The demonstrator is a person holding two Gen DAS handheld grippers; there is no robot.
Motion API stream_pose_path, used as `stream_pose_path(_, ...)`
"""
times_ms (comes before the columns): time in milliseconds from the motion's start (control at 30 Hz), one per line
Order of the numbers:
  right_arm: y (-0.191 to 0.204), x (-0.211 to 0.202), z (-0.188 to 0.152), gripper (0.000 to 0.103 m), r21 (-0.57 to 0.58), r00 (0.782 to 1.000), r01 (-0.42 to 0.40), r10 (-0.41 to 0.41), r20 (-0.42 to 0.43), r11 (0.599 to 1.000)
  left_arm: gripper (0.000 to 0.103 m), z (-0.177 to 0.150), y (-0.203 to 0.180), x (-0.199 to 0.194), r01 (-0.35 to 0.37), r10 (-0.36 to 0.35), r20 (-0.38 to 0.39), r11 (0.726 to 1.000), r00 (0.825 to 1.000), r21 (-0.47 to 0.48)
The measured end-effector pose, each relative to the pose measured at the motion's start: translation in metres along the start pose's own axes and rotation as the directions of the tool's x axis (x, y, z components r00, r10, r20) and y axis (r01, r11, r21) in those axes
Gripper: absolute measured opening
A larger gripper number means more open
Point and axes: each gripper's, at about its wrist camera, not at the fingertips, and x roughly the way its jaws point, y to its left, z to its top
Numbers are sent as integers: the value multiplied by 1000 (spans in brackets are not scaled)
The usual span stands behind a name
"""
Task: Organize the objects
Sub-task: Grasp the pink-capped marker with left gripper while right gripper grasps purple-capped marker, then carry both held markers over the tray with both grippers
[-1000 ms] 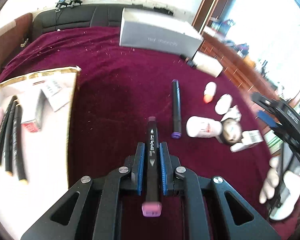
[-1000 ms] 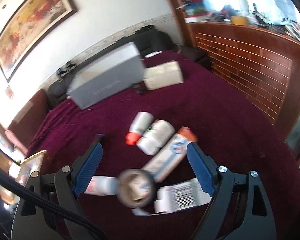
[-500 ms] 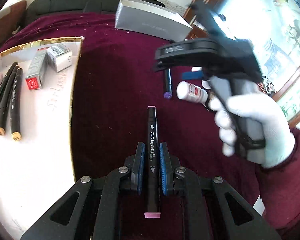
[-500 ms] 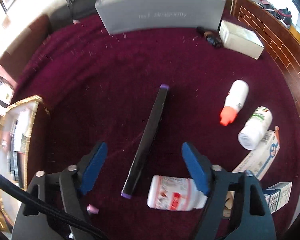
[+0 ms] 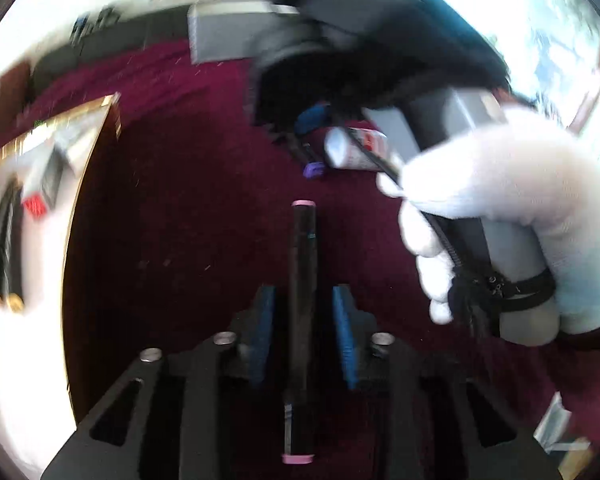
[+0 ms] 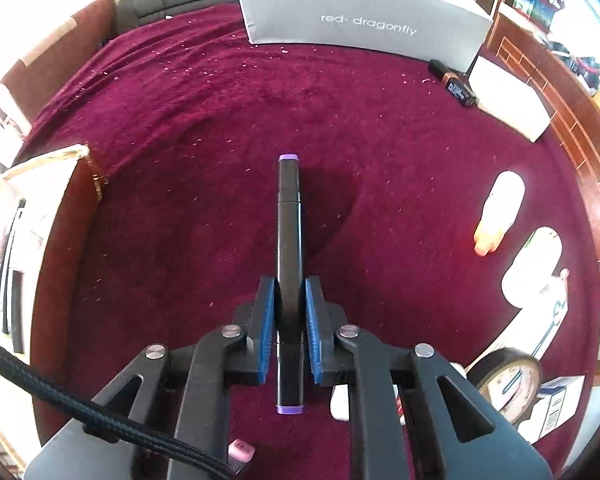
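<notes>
Two black markers are in play on the maroon cloth point(image 6: 340, 128), both in front of the grey box point(image 6: 360, 12): one with purple end caps point(image 6: 289, 240) and one with pink end caps point(image 5: 302, 320). The right gripper point(image 6: 290, 296) is closed tightly on the purple-capped marker. The jaws of the left gripper point(image 5: 303, 320) are opening, and the pink-capped marker lies between the blue pads point(image 5: 265, 320) without touching them.

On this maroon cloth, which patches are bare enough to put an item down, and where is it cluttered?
Free: the wide stretch of maroon cloth between the grey box at the back and the gold-edged tray on the left. Crowded: the right edge, with the orange-capped bottle, white bottle and tape roll.
</notes>
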Motion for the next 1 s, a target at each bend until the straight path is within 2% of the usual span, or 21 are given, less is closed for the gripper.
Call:
stream_pose_path(67, -5, -6, -4, 12, 20, 999, -36, 36, 8, 999, 30, 1, -8, 2, -18, 18, -3, 999, 1000, 37)
stream_pose_path(100, -8, -9, -4, 12, 32, 998, -55, 55, 17, 998, 25, 1, -10, 3, -19, 19, -3, 999, 1000, 47)
stream_pose_path(133, -11, -14, -6, 12, 43, 997, -75, 74, 26, 996, 12, 0, -8, 2, -14, 14, -3, 999, 1000, 42)
stream_pose_path(333, -26, -46, -20, 12, 86, 983, -174, 168, 73, 981, 11, 0, 13, -1, 92, -92, -5, 992, 996, -82)
stream_pose_path(500, -31, -59, -32, 12, 110, 972, -224, 213, 102, 968, 11, -5, 22, -18, 88, -83, 42, 989, 996, -115)
stream_pose_path(700, -33, -73, -44, 12, 118, 961, -262, 248, 123, 958, 11, -5, 51, -50, 104, -87, 113, 982, 990, -158)
stream_pose_path(1000, -17, -108, -56, 13, 50, 950, -261, 247, 192, 964, 12, -21, 110, -92, 86, -33, 191, 958, 981, -272)
